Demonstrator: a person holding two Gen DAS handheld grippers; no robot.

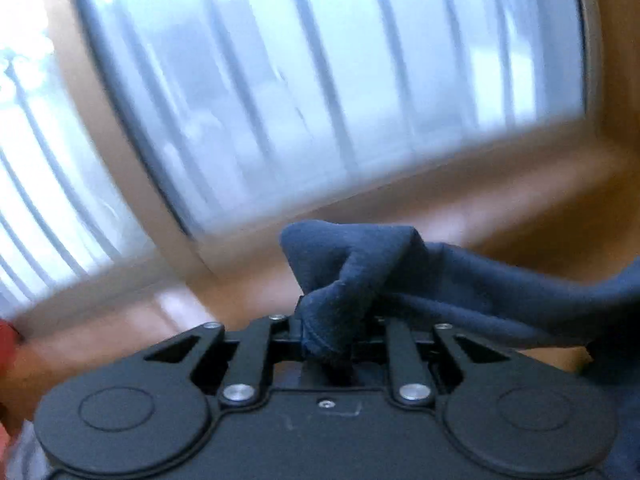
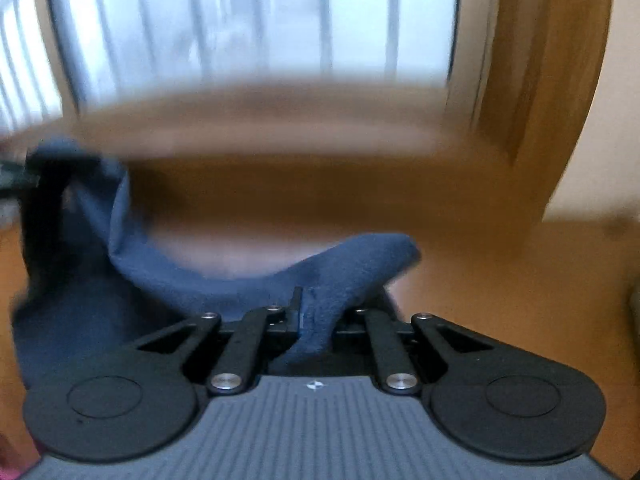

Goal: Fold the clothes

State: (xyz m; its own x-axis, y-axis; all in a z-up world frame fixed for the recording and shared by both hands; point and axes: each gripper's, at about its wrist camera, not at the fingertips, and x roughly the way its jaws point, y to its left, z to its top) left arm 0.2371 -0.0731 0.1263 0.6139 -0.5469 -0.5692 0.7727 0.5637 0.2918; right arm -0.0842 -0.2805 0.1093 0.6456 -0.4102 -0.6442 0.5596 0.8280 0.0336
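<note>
Left claw [image 1: 326, 336] is clamped on a bunched edge of the navy garment [image 1: 460, 280]; right claw [image 2: 316, 320] grips another edge. Cloth spans between both, hiding the fingertips. The window [image 1: 320, 80] and wooden background are blurred.

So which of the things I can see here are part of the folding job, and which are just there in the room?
Part of the job:
- blue cloth, bunched and pinched at two spots
- left gripper, shut on the cloth
- right gripper, shut on the cloth

Just there:
- window with pale bars behind
- wooden surface below
- red thing at the edge, too blurred to name
</note>
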